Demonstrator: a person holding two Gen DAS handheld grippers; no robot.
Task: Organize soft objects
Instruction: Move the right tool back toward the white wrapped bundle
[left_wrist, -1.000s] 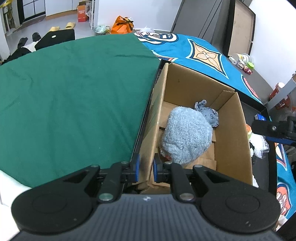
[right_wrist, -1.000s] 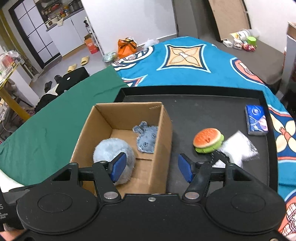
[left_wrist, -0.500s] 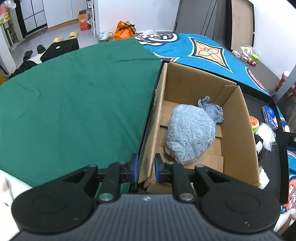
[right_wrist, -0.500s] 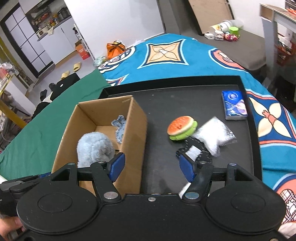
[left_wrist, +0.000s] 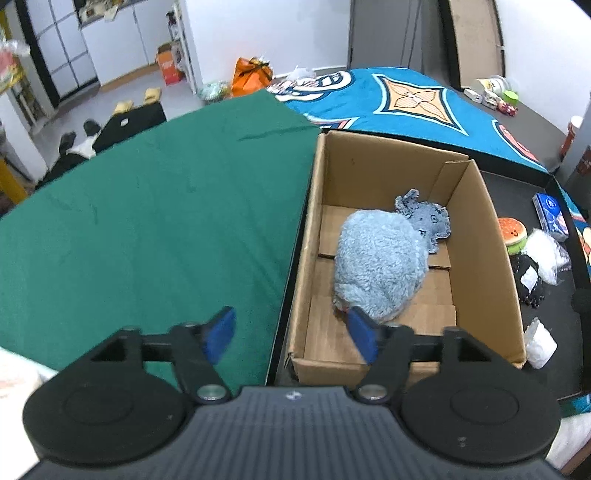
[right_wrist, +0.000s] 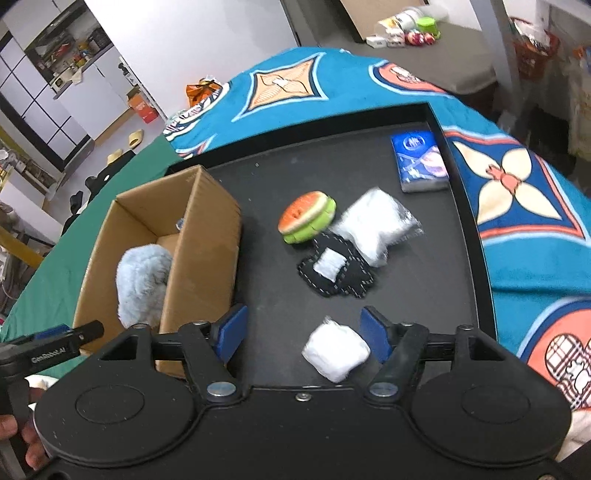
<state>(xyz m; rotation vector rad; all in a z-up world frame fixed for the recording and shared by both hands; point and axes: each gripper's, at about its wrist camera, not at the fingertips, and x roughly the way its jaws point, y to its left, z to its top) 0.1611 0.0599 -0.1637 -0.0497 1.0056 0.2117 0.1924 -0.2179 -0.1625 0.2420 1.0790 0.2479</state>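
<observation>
A cardboard box (left_wrist: 480, 240) stands on a black tray and holds a fluffy blue-grey plush (left_wrist: 380, 262) and a small grey plush (left_wrist: 428, 221). My left gripper (left_wrist: 291, 334) straddles the box's near left corner. Its jaws are opening and the pads are off the cardboard. On the tray to the right lie a burger toy (right_wrist: 306, 218), a black paw-shaped cloth (right_wrist: 338, 273) and a white soft bundle (right_wrist: 336, 350). My right gripper (right_wrist: 303, 334) hangs over that bundle, which sits between the fingers nearer the right one. Its jaws are opening, with no pad pressing.
The black tray (right_wrist: 461, 221) has a raised rim. A clear bag of white stuffing (right_wrist: 376, 225) and a blue tissue pack (right_wrist: 421, 162) lie further back. A green cloth (left_wrist: 147, 221) covers the table left of the box and a blue patterned cloth (right_wrist: 535, 240) lies to the right.
My left gripper was shut on the box's wall and has now let go, spreading wide. My right gripper slid right, away from the box, to the white bundle and widened slightly.
</observation>
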